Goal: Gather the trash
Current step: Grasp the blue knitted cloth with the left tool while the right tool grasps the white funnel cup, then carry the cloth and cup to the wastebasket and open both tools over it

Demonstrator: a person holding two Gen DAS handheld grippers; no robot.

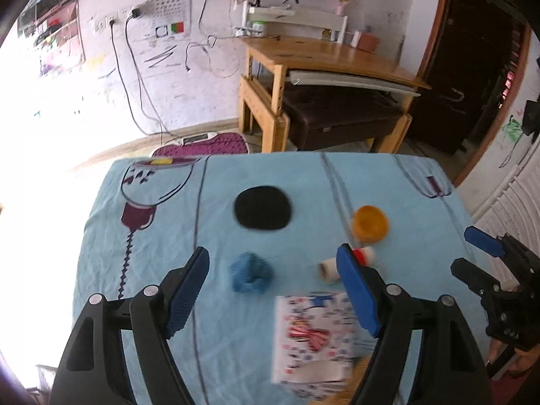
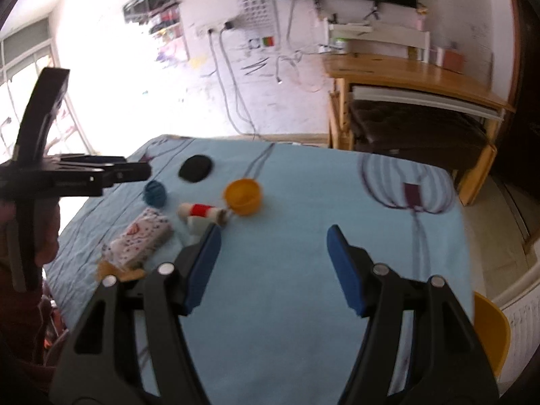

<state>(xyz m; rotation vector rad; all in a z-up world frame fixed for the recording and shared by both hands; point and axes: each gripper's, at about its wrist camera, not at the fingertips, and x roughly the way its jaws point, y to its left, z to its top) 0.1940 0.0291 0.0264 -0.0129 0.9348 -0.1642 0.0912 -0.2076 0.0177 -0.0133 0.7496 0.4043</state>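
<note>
On the light blue tablecloth (image 1: 216, 344) lie a crumpled blue wad (image 1: 250, 272), a black round pad (image 1: 263, 207), an orange bowl (image 1: 369, 223), a white tube with a red band (image 1: 362, 255) beside a small white roll (image 1: 328, 271), and a patterned tissue pack (image 1: 314, 337). My left gripper (image 1: 273, 287) is open above the blue wad and the pack, holding nothing. My right gripper (image 2: 273, 263) is open over bare cloth, right of the tube (image 2: 199, 211), pack (image 2: 141, 241) and orange bowl (image 2: 243, 197). The blue wad (image 2: 155, 194) and black pad (image 2: 195, 167) lie farther left.
A wooden desk (image 1: 334, 57) with a dark stool (image 1: 337, 118) under it stands behind the table. Cables hang on the wall. A dark doorway is at the right. A yellow chair edge (image 2: 491, 330) shows at the table's right side.
</note>
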